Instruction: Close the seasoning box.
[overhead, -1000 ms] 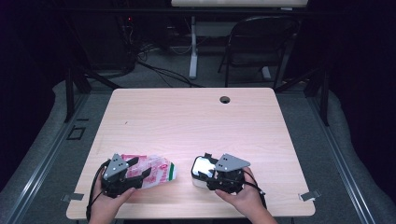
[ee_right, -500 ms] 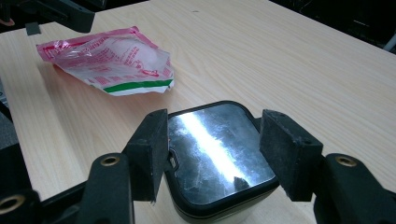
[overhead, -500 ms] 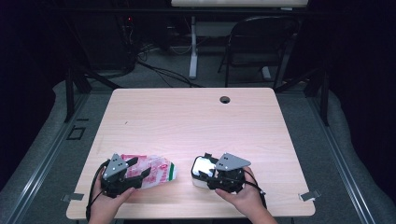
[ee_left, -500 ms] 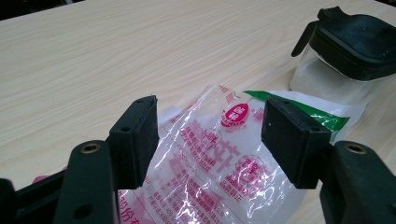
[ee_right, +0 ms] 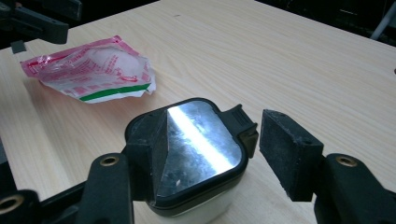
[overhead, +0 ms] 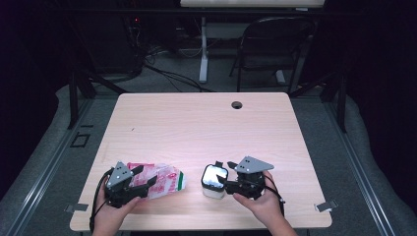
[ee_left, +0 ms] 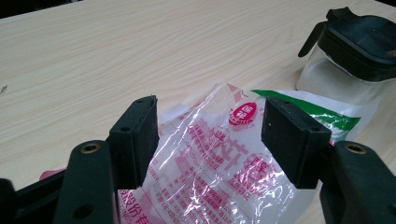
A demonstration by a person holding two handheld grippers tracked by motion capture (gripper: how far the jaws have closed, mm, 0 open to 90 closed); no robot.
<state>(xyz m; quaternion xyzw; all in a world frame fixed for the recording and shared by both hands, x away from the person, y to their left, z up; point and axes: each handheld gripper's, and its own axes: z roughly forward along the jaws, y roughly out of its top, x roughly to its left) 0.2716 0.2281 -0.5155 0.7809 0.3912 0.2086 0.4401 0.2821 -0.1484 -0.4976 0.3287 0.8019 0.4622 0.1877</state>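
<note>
A crinkled clear plastic bag [overhead: 164,180] with red print and a green stripe lies near the table's front left. My left gripper [overhead: 146,176] is open at its left end, and the bag [ee_left: 219,158] lies between and below the jaws. To the right stands a small clear container with a black, shiny-topped lid [overhead: 214,179]. My right gripper [overhead: 223,175] is open beside it. In the right gripper view the jaws straddle the lid [ee_right: 196,140], the left jaw against its edge, the right jaw apart from its tab. The container [ee_left: 350,60] stands just past the bag [ee_right: 93,70].
The light wooden table [overhead: 196,128] has a round cable hole [overhead: 237,104] near its far edge. A folding chair [overhead: 275,44] and a desk leg stand on the floor behind it. The person's hands hold both grippers near the front edge.
</note>
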